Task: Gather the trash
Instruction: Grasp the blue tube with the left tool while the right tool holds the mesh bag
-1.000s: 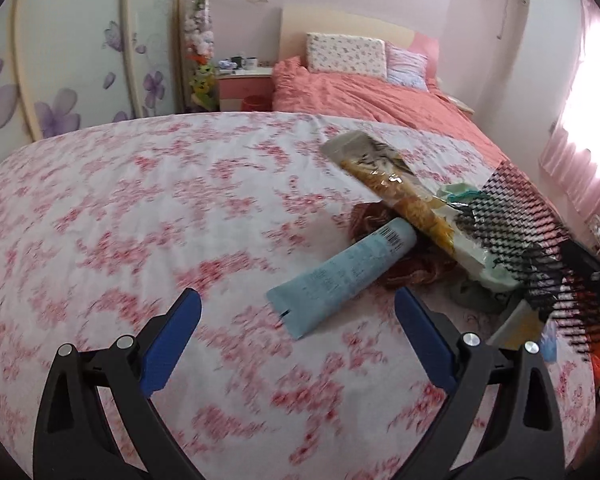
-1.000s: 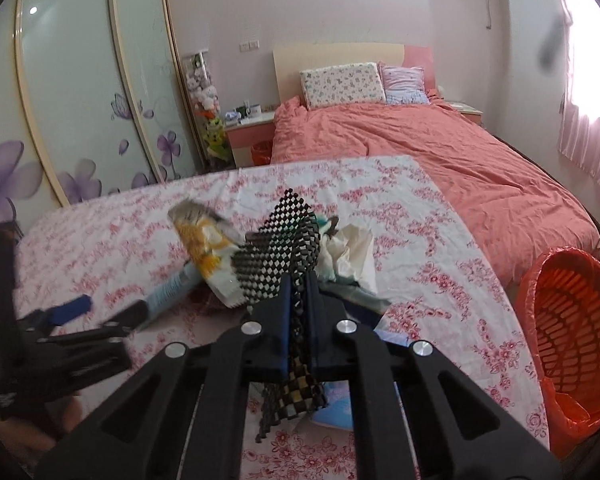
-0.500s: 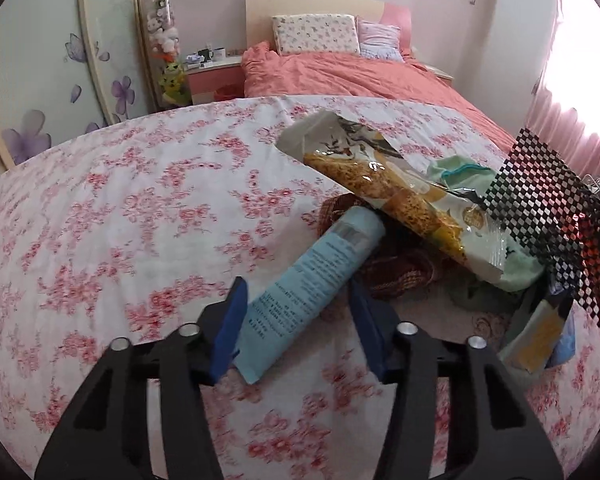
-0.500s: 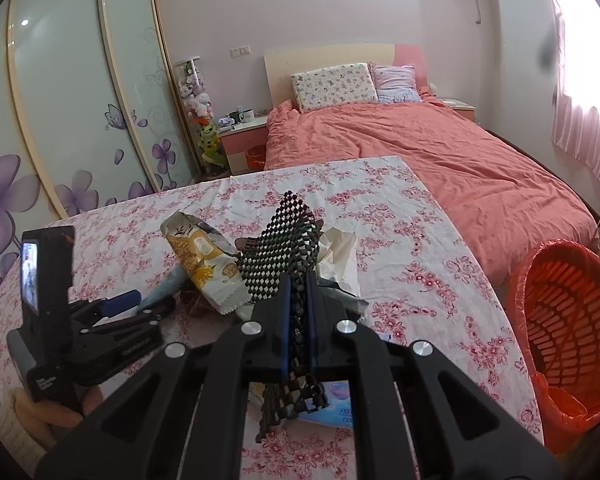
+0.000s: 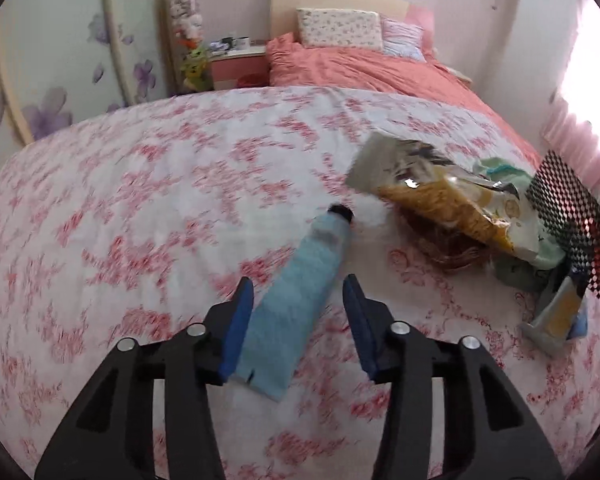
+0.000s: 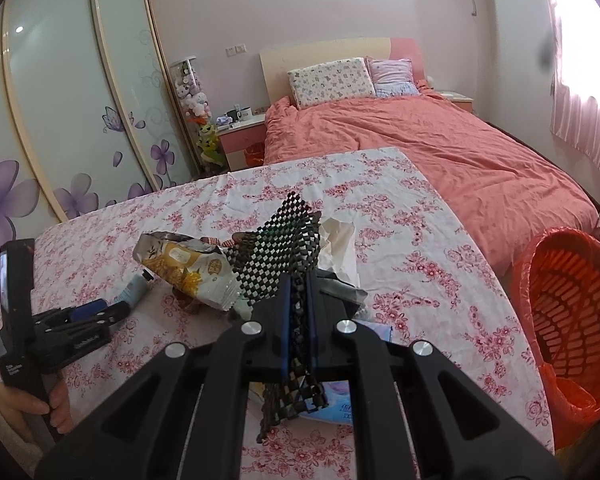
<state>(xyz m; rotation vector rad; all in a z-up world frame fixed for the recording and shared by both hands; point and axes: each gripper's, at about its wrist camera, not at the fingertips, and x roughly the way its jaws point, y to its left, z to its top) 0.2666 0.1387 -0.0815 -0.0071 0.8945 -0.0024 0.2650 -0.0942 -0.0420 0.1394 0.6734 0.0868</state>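
A light blue tube [image 5: 300,292] with a black cap lies on the floral tablecloth [image 5: 140,208]. My left gripper [image 5: 298,320] is open, its blue pads on either side of the tube's flat end; it also shows in the right wrist view [image 6: 96,312]. My right gripper [image 6: 298,312] is shut on a black checkered mesh sheet [image 6: 284,248], held above the pile. A yellow snack bag [image 5: 440,200] [image 6: 184,268], crumpled white paper [image 6: 340,240] and more wrappers [image 5: 556,316] lie in the pile.
An orange waste basket [image 6: 572,320] with a red liner stands on the floor right of the table. A bed with a pink cover [image 6: 420,140] lies beyond the table. A wardrobe with flower doors [image 6: 60,120] is on the left.
My left gripper has moved forward around the blue tube and narrowed its opening. The tube has shifted away from the pile. My right gripper has kept the mesh sheet held up.
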